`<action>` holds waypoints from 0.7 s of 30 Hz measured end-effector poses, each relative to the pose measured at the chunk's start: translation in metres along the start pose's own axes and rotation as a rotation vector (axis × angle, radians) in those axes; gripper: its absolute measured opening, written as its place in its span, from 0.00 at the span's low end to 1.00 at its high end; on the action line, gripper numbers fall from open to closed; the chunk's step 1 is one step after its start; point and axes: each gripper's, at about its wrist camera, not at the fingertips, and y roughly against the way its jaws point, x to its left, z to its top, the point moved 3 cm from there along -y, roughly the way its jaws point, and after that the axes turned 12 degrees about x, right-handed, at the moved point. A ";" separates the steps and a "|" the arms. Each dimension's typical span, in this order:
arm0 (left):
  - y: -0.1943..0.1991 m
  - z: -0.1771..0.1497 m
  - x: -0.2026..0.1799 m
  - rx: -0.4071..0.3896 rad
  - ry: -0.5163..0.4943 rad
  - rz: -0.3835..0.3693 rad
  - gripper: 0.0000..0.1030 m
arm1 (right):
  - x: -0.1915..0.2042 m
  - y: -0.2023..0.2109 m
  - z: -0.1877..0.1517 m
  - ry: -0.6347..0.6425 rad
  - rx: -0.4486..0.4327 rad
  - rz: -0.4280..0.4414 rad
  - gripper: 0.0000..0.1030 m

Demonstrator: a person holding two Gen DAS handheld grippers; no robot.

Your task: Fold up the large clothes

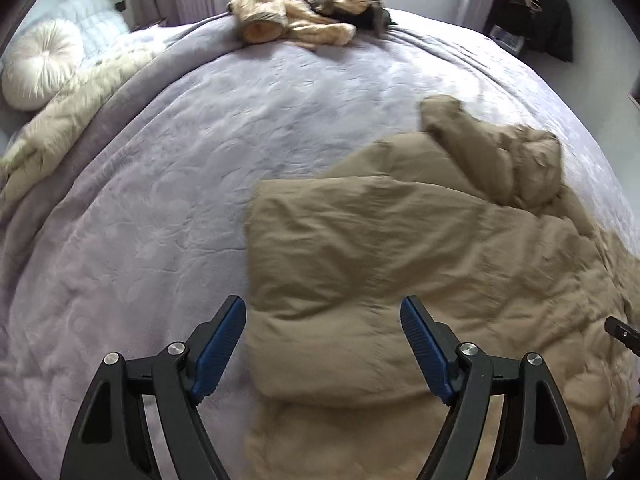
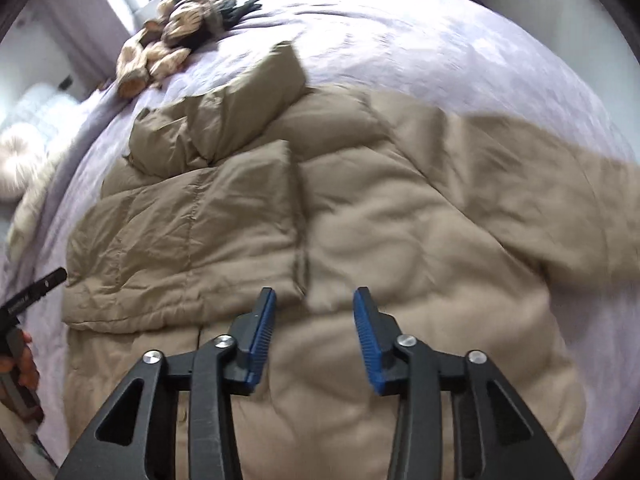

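Tan puffer jacket [image 2: 360, 240] spread on lavender bedspread [image 1: 160, 200]; left gripper [image 1: 322, 312] wide open, right gripper [image 2: 314, 304] half open, both empty; dark hanging clothes [image 1: 532, 8] only in left view.

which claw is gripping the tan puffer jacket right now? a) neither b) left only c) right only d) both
a: the left claw and the right claw both stand open above the tan puffer jacket, with no fabric pinched between the blue pads of either one.
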 end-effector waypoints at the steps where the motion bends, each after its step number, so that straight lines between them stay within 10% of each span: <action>1: 0.002 -0.003 -0.008 0.007 -0.008 -0.010 0.79 | -0.005 0.002 -0.004 -0.020 0.007 0.012 0.44; 8: 0.014 -0.033 -0.080 0.054 -0.053 -0.052 0.79 | -0.035 0.021 -0.038 -0.107 0.035 0.057 0.58; 10: 0.016 -0.039 -0.099 0.053 -0.065 -0.057 1.00 | -0.044 0.027 -0.045 -0.133 0.038 0.075 0.60; 21: 0.002 -0.047 -0.202 0.137 -0.158 -0.053 1.00 | -0.130 0.054 -0.066 -0.298 0.010 0.168 0.81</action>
